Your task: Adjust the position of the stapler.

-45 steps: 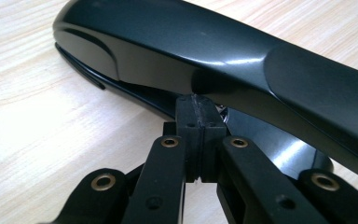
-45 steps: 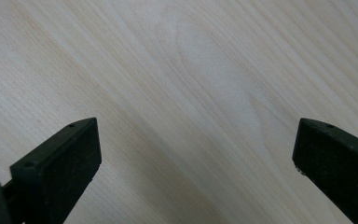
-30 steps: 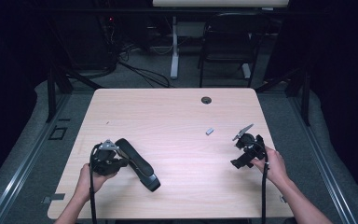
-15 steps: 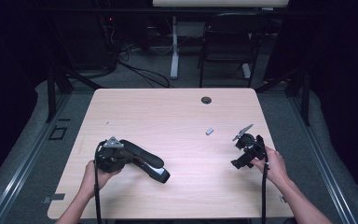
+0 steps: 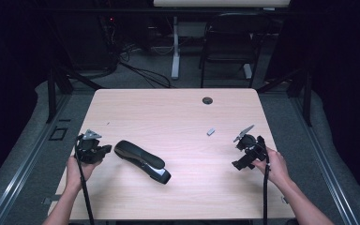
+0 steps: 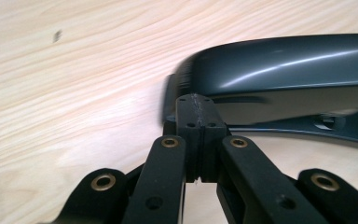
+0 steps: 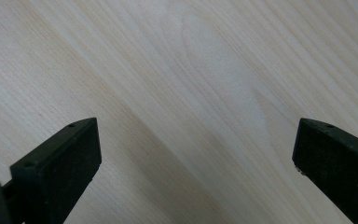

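Black stapler (image 5: 142,161): long axis runs near-right from my left gripper (image 5: 93,149).
Left jaws: pressed together, empty.
Right gripper (image 5: 246,151): jaws apart, farther off.

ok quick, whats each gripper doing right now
Left gripper: shut, empty, its tips just short of the black stapler.
Right gripper: open, empty, over bare table.
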